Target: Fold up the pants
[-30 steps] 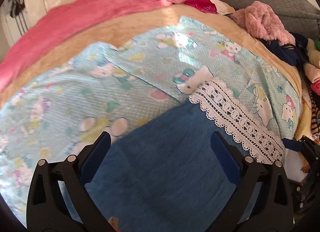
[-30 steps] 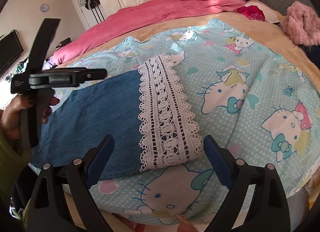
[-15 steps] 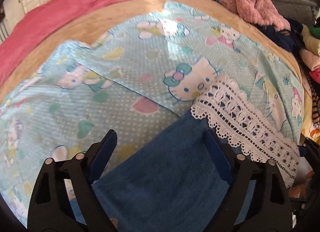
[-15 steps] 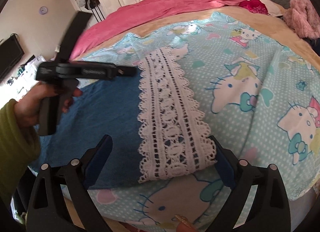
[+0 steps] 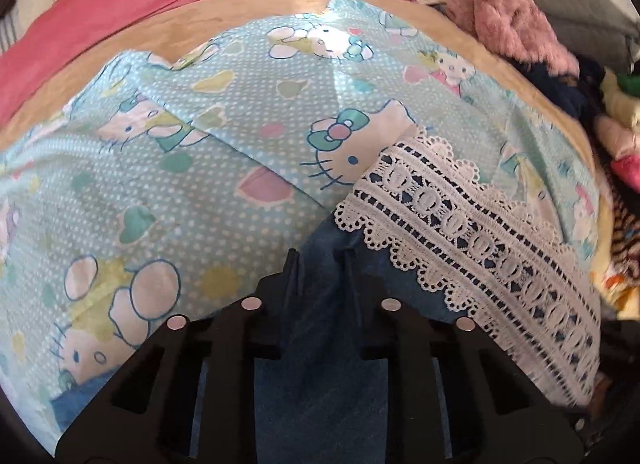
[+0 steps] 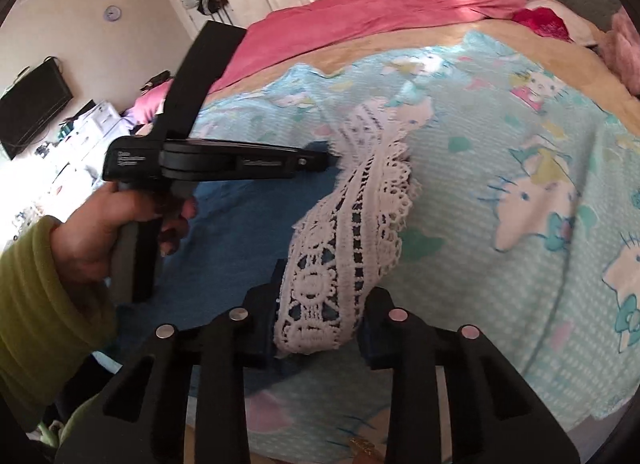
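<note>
Denim pants (image 5: 320,364) with lace hem (image 5: 472,240) on the cartoon-print bedsheet (image 5: 200,184): left gripper (image 5: 318,260) pinches blue denim, right gripper (image 6: 320,296) clamps the lace corner; limp, light cloth, probably best held at hem corners

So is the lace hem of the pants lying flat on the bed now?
No, it is bunched and lifted: the right gripper pinches the lace hem, which twists upward off the bedsheet.

Small white lettering on the left gripper's (image 6: 334,160) black body is too blurred to read.
</note>
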A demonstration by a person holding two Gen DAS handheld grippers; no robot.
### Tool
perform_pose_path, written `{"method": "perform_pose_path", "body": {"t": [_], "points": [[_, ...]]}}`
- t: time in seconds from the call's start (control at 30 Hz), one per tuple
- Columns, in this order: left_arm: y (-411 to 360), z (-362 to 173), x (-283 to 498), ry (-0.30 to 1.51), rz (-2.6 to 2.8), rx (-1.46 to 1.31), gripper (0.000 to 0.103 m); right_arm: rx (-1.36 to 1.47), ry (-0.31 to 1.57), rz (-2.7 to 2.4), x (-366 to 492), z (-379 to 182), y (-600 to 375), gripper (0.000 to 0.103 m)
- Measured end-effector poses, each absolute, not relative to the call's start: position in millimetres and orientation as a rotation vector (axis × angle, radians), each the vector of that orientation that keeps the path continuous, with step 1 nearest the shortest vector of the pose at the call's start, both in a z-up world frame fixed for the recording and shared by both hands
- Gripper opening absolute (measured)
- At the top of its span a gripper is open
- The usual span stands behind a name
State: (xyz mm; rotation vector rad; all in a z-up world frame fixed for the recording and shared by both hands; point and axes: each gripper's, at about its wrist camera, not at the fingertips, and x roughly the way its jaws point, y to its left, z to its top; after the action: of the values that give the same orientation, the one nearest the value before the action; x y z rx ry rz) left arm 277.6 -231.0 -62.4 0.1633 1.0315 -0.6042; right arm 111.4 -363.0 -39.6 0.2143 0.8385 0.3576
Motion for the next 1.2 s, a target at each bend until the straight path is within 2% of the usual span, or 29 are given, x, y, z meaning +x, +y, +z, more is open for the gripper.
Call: {"method": "perform_pose_path", "body": {"t": [0.07, 0.23, 0.47, 0.5, 0.6, 0.7, 0.83, 1.03, 1.1, 1.2], "points": [[-221.4, -59.1, 277.9, 1.035, -0.615, 0.114, 0.006, 0.188, 0.825, 0.375, 111.1, -31.8, -352.8, 0.028], [-179.8, -44.7, 273.6, 1.026, -0.632, -0.042, 0.006, 0.088, 0.785, 0.439, 108.1, -8.8, -315.1, 0.028], [-69.7, -20.2, 240.7, 0.984, -0.491, -0.177, 0.007, -0.145, 0.760, 0.564, 89.7, -2.5, -233.2, 0.028], [-57.0, -17.5, 234.6, 0.978, -0.479, -0.196, 0.010, -0.188, 0.760, 0.576, 86.0, -5.6, -220.9, 0.028], [-18.7, -13.8, 213.3, 0.961, -0.468, -0.288, 0.030, -0.318, 0.767, 0.612, 72.3, -19.1, -182.2, 0.028], [3.9, -16.7, 193.7, 0.954, -0.489, -0.362, 0.035, -0.454, 0.780, 0.640, 55.5, -36.5, -147.2, 0.028], [3.2, -18.5, 173.6, 0.937, -0.560, -0.389, 0.047, -0.587, 0.754, 0.601, 41.5, -51.3, -128.9, 0.032], [-22.3, -13.7, 158.0, 0.928, -0.672, -0.354, 0.063, -0.532, 0.752, 0.618, 31.6, -48.9, -136.3, 0.039], [-35.0, -7.1, 154.5, 0.919, -0.707, -0.303, 0.068, -0.478, 0.753, 0.635, 29.2, -45.2, -145.5, 0.049], [-53.9, 0.9, 150.3, 0.918, -0.725, -0.211, 0.074, -0.365, 0.733, 0.659, 20.6, -36.9, -171.1, 0.054]]}}
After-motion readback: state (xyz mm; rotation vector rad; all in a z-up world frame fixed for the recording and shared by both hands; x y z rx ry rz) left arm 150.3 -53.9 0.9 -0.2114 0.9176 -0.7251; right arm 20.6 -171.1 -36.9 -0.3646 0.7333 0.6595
